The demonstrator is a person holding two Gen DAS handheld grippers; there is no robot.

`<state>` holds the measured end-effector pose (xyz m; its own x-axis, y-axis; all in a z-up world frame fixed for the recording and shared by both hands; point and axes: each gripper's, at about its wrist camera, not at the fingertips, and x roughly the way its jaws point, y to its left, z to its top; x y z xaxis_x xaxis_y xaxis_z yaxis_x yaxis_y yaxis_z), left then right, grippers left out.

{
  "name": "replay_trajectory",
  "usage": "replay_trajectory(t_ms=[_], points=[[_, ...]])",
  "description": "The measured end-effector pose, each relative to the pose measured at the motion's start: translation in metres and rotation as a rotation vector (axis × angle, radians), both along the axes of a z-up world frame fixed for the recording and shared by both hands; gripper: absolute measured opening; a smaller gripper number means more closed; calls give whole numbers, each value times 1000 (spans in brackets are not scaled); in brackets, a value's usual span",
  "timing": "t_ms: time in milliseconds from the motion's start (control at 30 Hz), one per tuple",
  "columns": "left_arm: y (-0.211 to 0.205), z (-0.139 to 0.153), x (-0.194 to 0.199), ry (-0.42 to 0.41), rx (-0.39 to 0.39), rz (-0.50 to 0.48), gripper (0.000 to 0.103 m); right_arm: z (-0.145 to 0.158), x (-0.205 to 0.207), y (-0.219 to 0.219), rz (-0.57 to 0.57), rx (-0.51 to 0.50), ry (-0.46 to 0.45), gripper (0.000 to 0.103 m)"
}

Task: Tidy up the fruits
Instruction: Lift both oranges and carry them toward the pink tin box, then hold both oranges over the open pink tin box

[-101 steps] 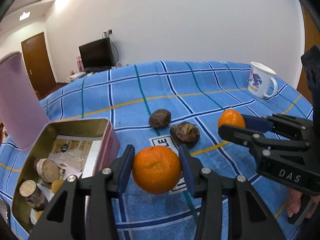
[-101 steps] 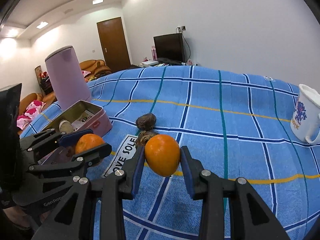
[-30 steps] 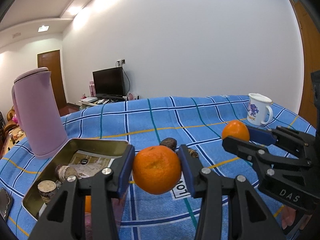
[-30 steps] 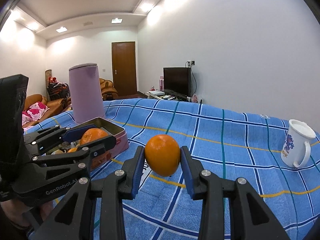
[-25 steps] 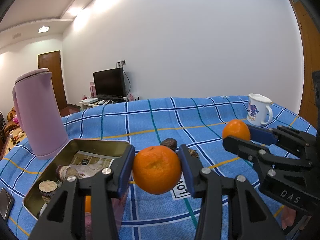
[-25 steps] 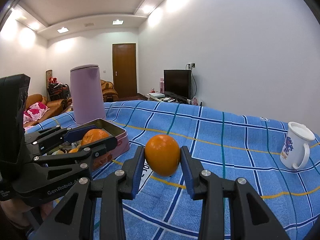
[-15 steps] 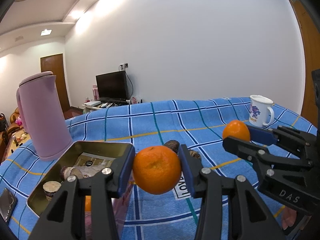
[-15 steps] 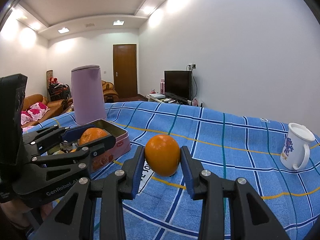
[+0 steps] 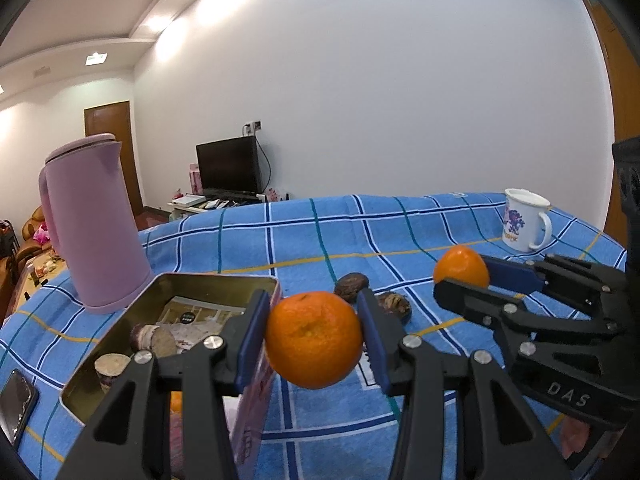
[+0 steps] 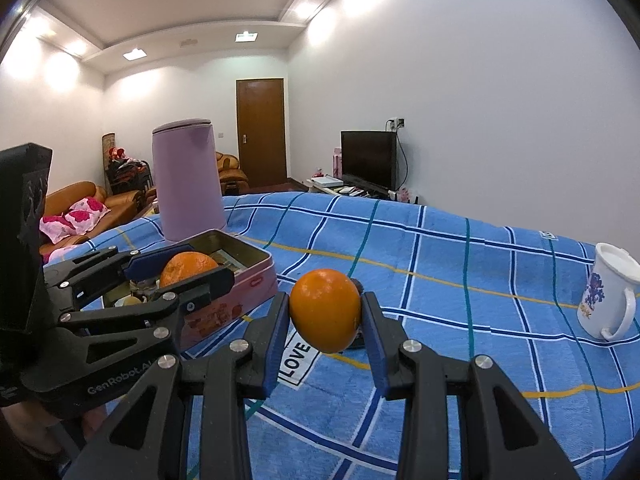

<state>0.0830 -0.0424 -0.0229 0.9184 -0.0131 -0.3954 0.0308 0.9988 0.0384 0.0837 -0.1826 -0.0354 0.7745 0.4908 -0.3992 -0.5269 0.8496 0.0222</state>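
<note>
Both tongs, each with its orange [image 9: 314, 340] [image 10: 325, 309], now higher above the tablecloth [image 9: 312, 236].

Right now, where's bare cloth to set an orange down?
Free: the blue tablecloth between the two dark fruits and the white mug, and the stretch behind them. Crowded: the tin, the pink kettle behind it.
</note>
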Motion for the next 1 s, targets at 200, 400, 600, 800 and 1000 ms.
replay_trajectory(t_ms=[200, 400, 600, 800, 1000], points=[[6, -1, -2, 13, -6, 4, 47, -1, 0, 9, 14, -10, 14, 38], [14, -2, -4, 18, -7, 17, 47, -2, 1, 17, 26, -14, 25, 38], [23, -2, -7, 31, -9, 26, 47, -4, 3, 29, 51, -26, 36, 38], [38, -3, -9, 35, -11, 48, 47, -5, 4, 42, 79, -42, 43, 38], [49, -3, -12, 34, -6, 68, 47, -7, 5, 53, 101, -55, 46, 38]])
